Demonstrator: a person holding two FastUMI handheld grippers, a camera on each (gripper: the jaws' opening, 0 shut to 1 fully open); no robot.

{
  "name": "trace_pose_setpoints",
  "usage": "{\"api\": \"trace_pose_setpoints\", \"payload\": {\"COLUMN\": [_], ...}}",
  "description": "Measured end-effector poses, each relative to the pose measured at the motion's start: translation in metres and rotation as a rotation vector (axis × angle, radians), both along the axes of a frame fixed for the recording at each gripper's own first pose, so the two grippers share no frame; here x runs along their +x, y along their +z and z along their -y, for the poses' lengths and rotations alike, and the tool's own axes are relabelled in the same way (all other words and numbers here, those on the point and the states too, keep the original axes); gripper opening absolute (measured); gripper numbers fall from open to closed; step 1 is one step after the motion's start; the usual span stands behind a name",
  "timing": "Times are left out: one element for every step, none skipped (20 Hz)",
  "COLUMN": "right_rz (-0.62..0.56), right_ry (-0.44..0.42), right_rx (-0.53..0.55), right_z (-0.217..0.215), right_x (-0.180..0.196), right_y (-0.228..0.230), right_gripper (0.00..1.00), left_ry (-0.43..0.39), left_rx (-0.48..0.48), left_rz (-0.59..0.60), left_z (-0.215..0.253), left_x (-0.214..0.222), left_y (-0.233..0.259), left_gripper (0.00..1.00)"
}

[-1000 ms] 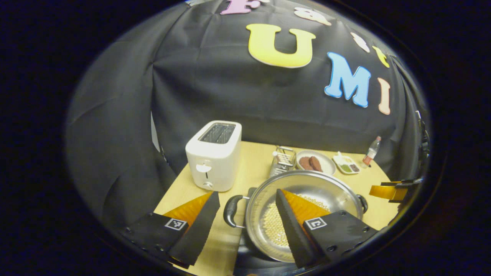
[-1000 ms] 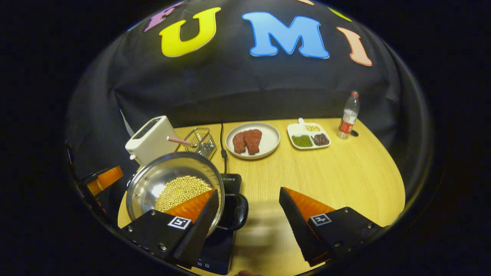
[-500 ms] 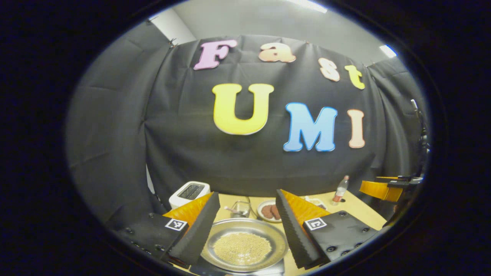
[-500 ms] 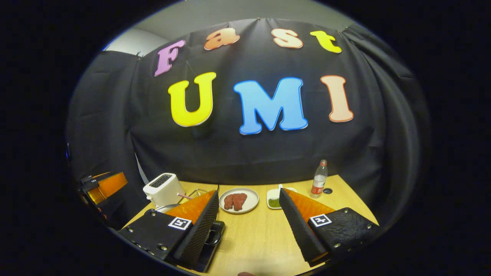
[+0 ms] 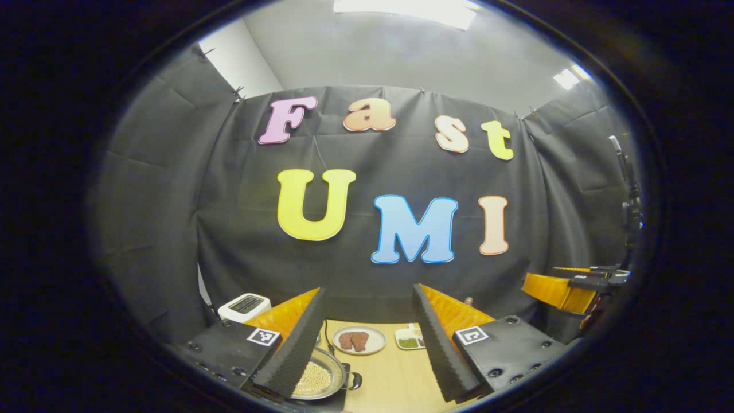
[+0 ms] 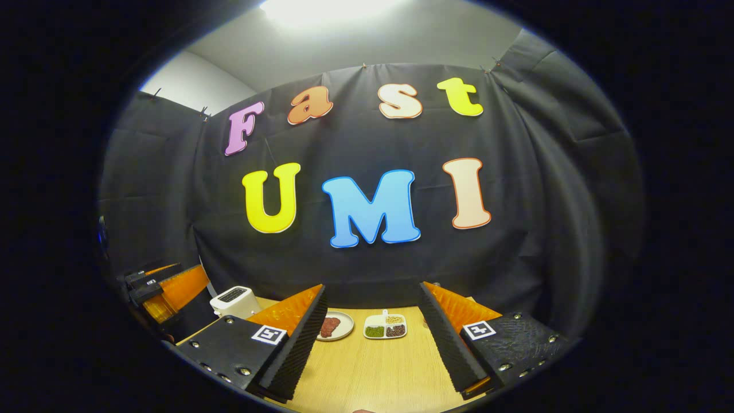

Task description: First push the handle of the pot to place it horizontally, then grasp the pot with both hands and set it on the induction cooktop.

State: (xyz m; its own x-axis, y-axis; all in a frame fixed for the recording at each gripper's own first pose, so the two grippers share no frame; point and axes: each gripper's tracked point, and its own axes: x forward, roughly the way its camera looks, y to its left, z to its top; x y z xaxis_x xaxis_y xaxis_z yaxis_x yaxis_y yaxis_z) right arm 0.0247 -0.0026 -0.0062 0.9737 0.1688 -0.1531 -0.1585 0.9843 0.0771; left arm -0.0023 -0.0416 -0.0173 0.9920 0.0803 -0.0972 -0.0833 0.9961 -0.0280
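The steel pot (image 5: 314,380), with pale beans in it, is low and far below in the left gripper view. My left finger partly covers it, and one black handle (image 5: 356,381) sticks out on its right. It rests on the dark induction cooktop (image 5: 344,366), of which only a sliver shows. My left gripper (image 5: 368,289) is open and holds nothing, high above the table. My right gripper (image 6: 371,287) is also open and holds nothing, raised and facing the cloth wall. Each gripper appears at the edge of the other's view: the right gripper (image 5: 562,289) and the left gripper (image 6: 169,289).
On the wooden table (image 6: 373,373) stand a white toaster (image 6: 232,299), a plate of meat (image 5: 359,339) and a divided dish of beans (image 6: 385,327). A black cable (image 5: 327,339) runs back from the cooktop. The cloth wall closes off the far side.
Both grippers have risen and tilted up away from the pot, staying open. The pot stays on the cooktop and now looks small and far below.
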Motion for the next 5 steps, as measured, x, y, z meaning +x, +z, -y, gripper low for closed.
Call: {"api": "trace_pose_setpoints", "payload": {"right_rz": [0.007, 0.013, 0.019, 0.022, 0.025], "right_ry": [-0.007, -0.016, -0.023, -0.036, -0.055], "right_rx": [0.002, 0.006, 0.009, 0.008, 0.006], "right_z": [0.006, 0.009, 0.011, 0.013, 0.018], "right_x": [-0.004, -0.005, -0.008, -0.009, -0.011], "right_y": [0.005, 0.008, 0.008, 0.009, 0.01], "right_gripper": [0.96, 0.96, 0.96, 1.0, 0.96], "left_ry": [-0.001, 0.003, 0.001, -0.004, -0.011], "left_rx": [-0.005, -0.007, -0.005, -0.001, 0.003], "left_rz": [0.005, 0.01, 0.013, 0.018, 0.024], "left_z": [0.005, 0.002, 0.002, 0.002, 0.001], "left_x": [-0.006, -0.004, -0.004, -0.004, -0.004], "left_y": [0.003, 0.005, 0.007, 0.008, 0.01], "left_gripper": [0.96, 0.95, 0.95, 0.95, 0.95]}}
